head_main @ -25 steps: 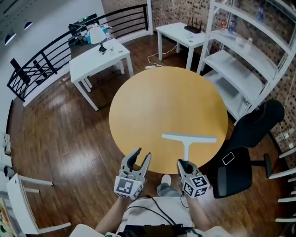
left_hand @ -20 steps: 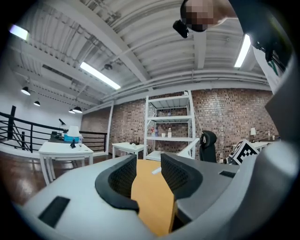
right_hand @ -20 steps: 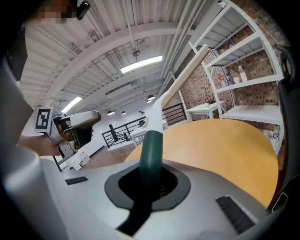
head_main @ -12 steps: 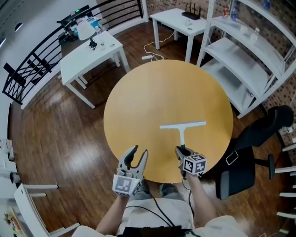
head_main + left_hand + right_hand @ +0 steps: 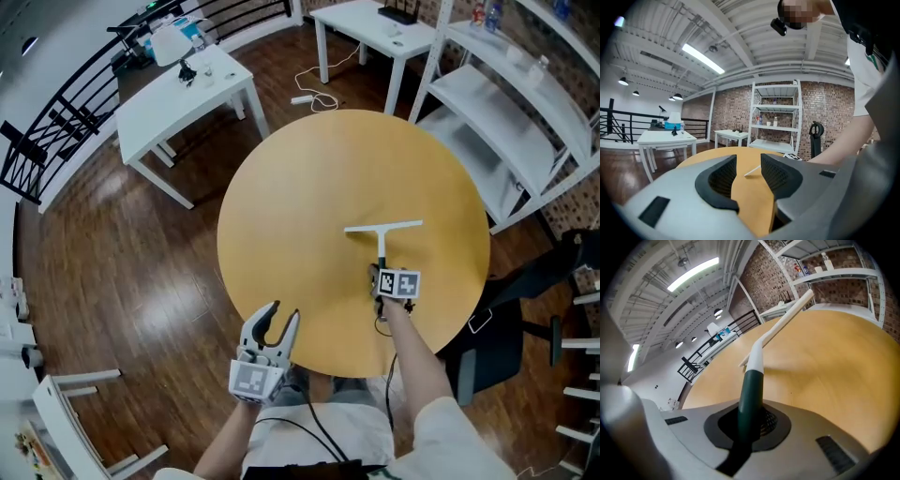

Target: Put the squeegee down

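The squeegee [image 5: 382,231], a white T-shaped blade on a dark green handle [image 5: 750,394], sits low over the round wooden table [image 5: 309,187], right of centre. My right gripper [image 5: 382,274] is shut on the handle's end, pointing down and away from me; the blade [image 5: 783,323] stretches out ahead of it. Whether the blade touches the wood I cannot tell. My left gripper [image 5: 272,323] is open and holds nothing at the table's near edge. In the left gripper view, the squeegee's blade [image 5: 752,172] shows small between the jaws of the left gripper [image 5: 745,176].
A white desk [image 5: 183,94] with a lamp stands at the far left, a second white desk [image 5: 375,28] behind the table. A white shelf unit [image 5: 506,103] lines the right side. A black office chair [image 5: 511,319] stands close at the right.
My right gripper has carried the squeegee forward over the table and lower, from the near edge toward the right of centre. The left gripper has shifted only a little.
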